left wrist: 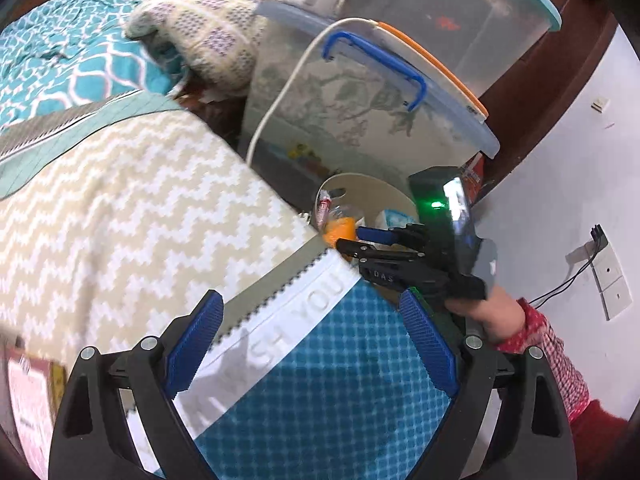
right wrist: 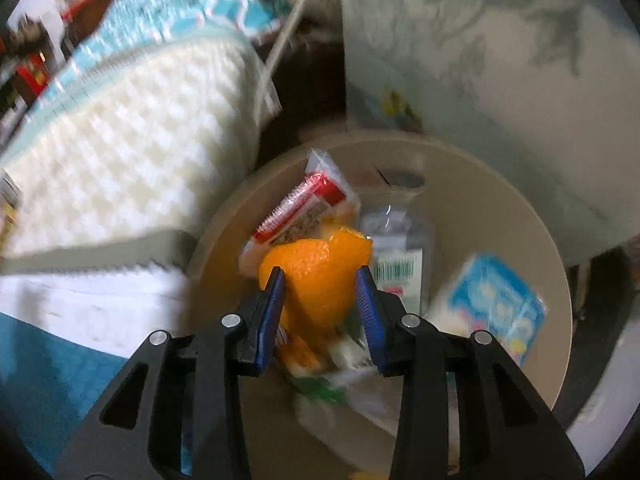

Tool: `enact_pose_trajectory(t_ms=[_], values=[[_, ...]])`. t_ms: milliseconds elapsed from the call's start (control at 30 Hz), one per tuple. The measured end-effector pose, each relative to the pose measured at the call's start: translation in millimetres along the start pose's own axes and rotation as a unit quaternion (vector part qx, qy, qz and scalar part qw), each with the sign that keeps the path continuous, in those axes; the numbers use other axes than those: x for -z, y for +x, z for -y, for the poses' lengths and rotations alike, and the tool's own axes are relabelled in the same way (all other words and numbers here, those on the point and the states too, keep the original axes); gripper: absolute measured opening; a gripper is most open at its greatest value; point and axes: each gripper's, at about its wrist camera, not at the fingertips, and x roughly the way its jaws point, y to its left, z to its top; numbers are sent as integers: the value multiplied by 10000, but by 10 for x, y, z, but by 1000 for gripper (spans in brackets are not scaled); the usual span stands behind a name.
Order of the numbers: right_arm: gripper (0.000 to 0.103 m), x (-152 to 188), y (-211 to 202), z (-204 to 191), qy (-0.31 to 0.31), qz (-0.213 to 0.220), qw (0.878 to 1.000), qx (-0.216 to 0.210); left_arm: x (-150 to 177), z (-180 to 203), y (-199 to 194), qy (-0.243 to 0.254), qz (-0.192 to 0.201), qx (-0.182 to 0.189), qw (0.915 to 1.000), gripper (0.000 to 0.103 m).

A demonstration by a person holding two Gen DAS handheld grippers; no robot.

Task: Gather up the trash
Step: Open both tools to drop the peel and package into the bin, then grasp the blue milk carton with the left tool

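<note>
**Orange peel over the bin, right gripper around it**

We count two grippers, one beige round bin, two clear storage boxes, one bed.

Right gripper point(right wrist: 320, 276): fingers part-way in, one blue pad on each side of the orange peel point(right wrist: 316, 276). The peel sits between the pads over the bin point(right wrist: 500, 216); whether the pads actually press it we cannot tell, as the view is blurred. A hand point(left wrist: 490, 312) in a red patterned sleeve holds this gripper, seen in the left wrist view above the bin's rim.

Left gripper point(left wrist: 312, 344): fingers spread wide, nothing between them, hanging above the blue blanket point(left wrist: 320, 392) at the bed's point(left wrist: 120, 208) corner.

Bin contents, as far as we can count: one red-and-white wrapper point(right wrist: 308, 204) at the far rim, one clear packet with green print point(right wrist: 400, 256) in the middle, one blue-and-white pack point(right wrist: 496, 300) against the right wall, plus blurred green and white scraps at the near side, uncountable.

Bin stands on the floor just beside the bed's corner, in front of a storage box point(left wrist: 360, 120) with a blue handle and orange-edged lid. The second box point(left wrist: 460, 12) is stacked behind it. A white cable point(left wrist: 280, 92) runs along the box's side.
</note>
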Motion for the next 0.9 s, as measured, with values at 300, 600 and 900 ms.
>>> enact_pose_trajectory(t_ms=[300,600,900], values=[[51,230,-377,272,767,505,9954,-287,289,-215,-474,-116,341,-107,9993,85],[51,384,-1220,328,1360,1409,9796,-451,690,-710,-1344,-437,1019,-561,9923,85],[51,295,-1416,-633,914,1480,9741,-1446,1126,-1436,-2171,-1258,1543,-1243,9721,85]])
